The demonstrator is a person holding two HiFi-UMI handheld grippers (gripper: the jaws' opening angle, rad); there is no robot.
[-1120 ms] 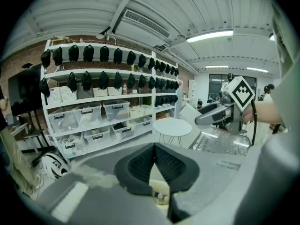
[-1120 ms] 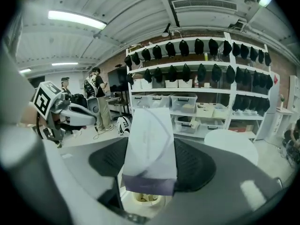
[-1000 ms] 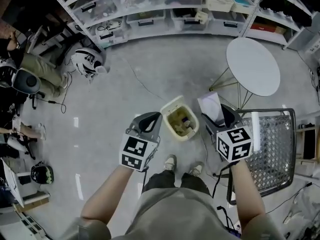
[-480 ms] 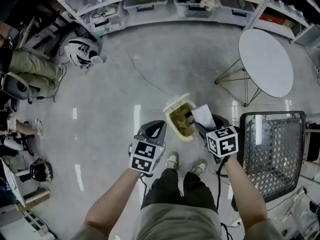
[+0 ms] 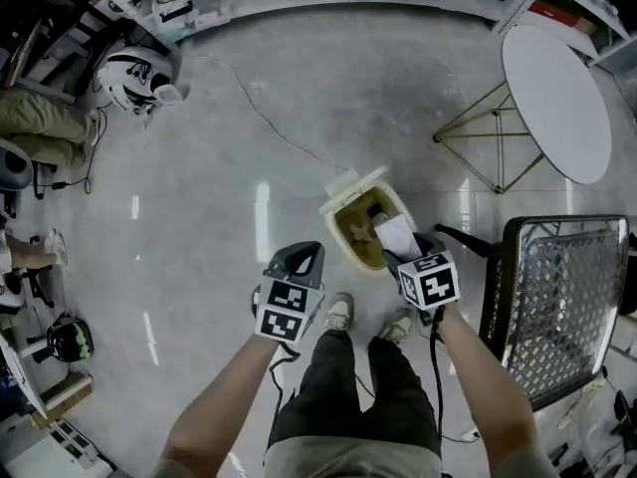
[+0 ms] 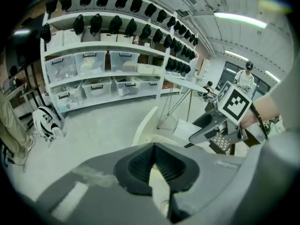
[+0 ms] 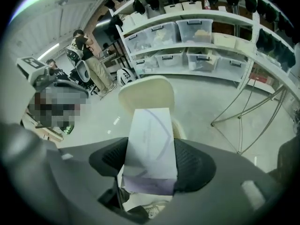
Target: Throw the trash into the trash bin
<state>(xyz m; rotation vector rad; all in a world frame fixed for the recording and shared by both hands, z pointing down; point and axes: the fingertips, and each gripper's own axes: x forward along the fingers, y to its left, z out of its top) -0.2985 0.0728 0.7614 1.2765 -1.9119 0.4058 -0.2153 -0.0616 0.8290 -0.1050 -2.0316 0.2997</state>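
Observation:
A cream trash bin [image 5: 343, 207] stands on the floor with its lid [image 6: 145, 124] swung up, and trash lies inside it. My right gripper [image 5: 400, 252] is shut on a white carton [image 5: 393, 234] and holds it tilted down over the bin's near right rim. In the right gripper view both pads press the carton's [image 7: 151, 139] sides, with the bin lid [image 7: 146, 93] just beyond. My left gripper [image 5: 305, 259] hangs left of the bin, shut, with nothing held that I can see. The left gripper view shows its pads [image 6: 140, 165] together, and the right gripper [image 6: 211, 125] with the carton [image 6: 184, 127] off to the right.
A metal mesh chair [image 5: 557, 297] stands close on the right, with a round white table [image 5: 557, 98] behind it. The person's shoes [image 5: 340, 314] are just before the bin. A helmet [image 5: 129, 73] and a cable [image 5: 269, 127] lie on the floor at left, and shelves with storage boxes [image 6: 98, 86] line the far wall.
Both grippers have sunk toward the floor. The right one has carried the carton from beside the bin to over its opening. The left one stays beside the bin.

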